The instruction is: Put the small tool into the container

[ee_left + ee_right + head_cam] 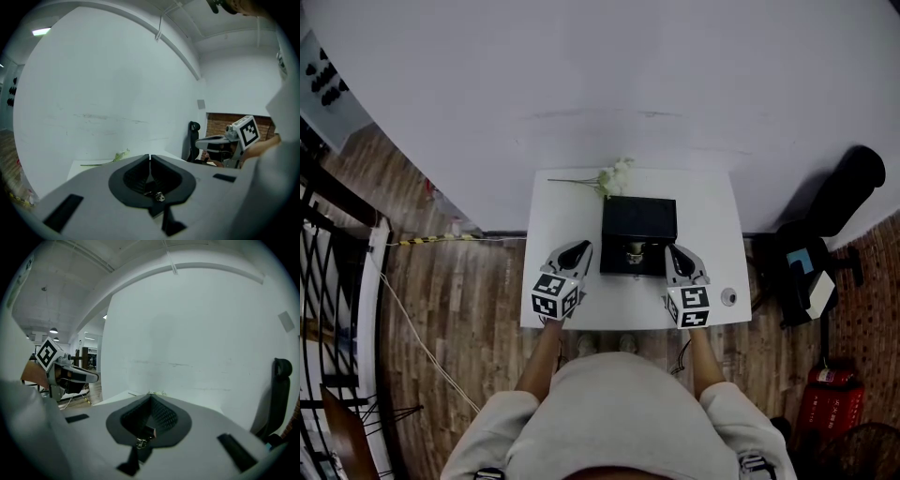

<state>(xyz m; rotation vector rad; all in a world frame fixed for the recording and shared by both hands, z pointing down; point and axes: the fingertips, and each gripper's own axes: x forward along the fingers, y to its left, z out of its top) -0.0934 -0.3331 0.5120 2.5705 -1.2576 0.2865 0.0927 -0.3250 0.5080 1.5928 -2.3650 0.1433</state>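
A black box-shaped container (638, 221) stands in the middle of a small white table (572, 211). A small brass-coloured object (635, 251) sits in the container's near part. A small round grey thing (728, 297) lies on the table at the near right. My left gripper (583, 247) is just left of the container's near corner, and my right gripper (672, 250) is just right of it. Both point away from me. The left gripper (150, 157) has its jaws together on nothing. The right gripper (151, 397) is also shut and empty.
A sprig of pale flowers (609, 178) lies at the table's far edge against the white wall. A black office chair (839, 202) stands to the right of the table, and a red extinguisher (820, 394) stands on the wooden floor. Cables run along the floor at the left.
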